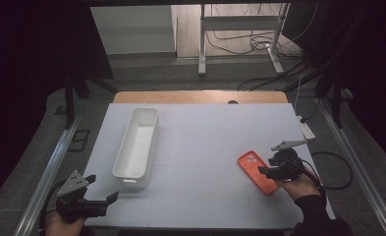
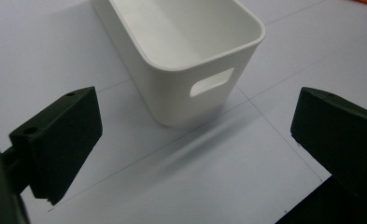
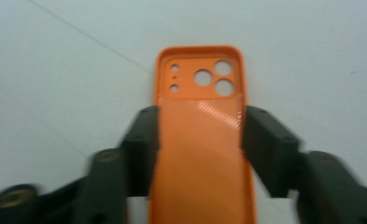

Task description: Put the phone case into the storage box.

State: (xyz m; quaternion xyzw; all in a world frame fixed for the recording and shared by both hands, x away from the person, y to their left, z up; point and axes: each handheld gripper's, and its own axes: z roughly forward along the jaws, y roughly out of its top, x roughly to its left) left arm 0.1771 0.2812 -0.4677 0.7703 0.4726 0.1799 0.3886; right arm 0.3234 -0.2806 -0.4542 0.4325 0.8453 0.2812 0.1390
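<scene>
Orange phone case [image 3: 200,140] sits clamped between right gripper [image 3: 200,149] jaws.

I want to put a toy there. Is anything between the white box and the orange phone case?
No, only bare table between the white bin and orange phone case, in the high view.

phone case [image 3: 201,154]: lower end cut off by frame | bin [image 2: 181,51]: far end cropped
</scene>
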